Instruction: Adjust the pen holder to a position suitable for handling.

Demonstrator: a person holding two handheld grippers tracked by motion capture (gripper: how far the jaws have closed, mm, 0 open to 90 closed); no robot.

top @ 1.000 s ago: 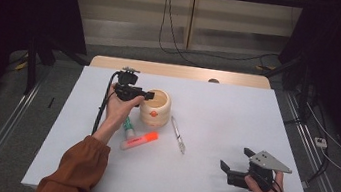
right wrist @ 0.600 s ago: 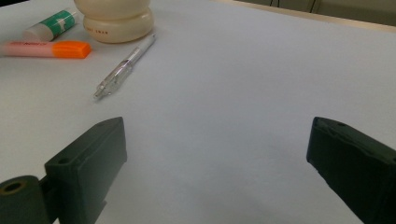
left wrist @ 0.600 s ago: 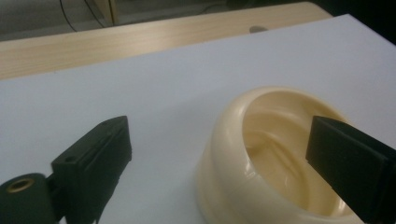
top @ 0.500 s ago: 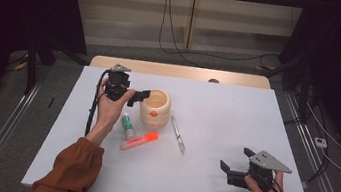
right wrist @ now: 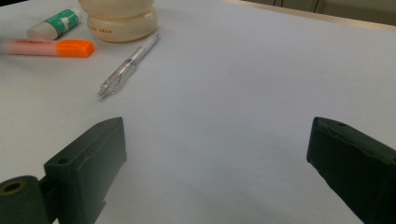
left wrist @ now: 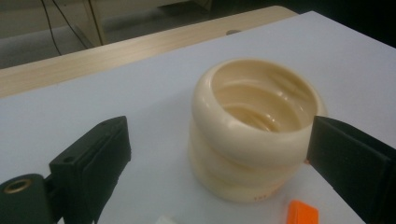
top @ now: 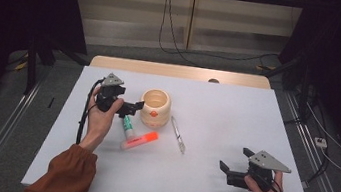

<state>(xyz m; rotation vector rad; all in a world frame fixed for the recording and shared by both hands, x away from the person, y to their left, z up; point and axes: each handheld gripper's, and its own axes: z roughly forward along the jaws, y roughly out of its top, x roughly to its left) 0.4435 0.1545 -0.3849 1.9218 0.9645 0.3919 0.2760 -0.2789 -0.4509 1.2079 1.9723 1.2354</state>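
Observation:
A cream ribbed cup [top: 155, 107] stands left of the table's middle, and its inside looks empty in the left gripper view [left wrist: 254, 130]. My left gripper [top: 138, 105] lies level just left of it, pointing at its side. Its jaws have just been opening and now stand wide. Nothing is pressed between them, and the cup sits just ahead [left wrist: 219, 144]. A green-and-white tube [top: 127, 125], an orange-capped highlighter [top: 139, 140] and a clear pen [top: 177, 134] lie in front of the cup. My right gripper [top: 227, 170] rests open near the front right edge, with bare table between its jaws [right wrist: 217, 154].
The white table top [top: 236, 115] ends in a wooden strip [top: 177, 71] at the far side. In the right gripper view the pen [right wrist: 126, 67], highlighter [right wrist: 46, 47], tube [right wrist: 53, 24] and cup [right wrist: 122, 18] lie well ahead. Cables trail over the floor beyond.
My left gripper has drawn back leftward from the cup's rim to beside the cup. The cup, the pens and my right gripper have stayed where they were.

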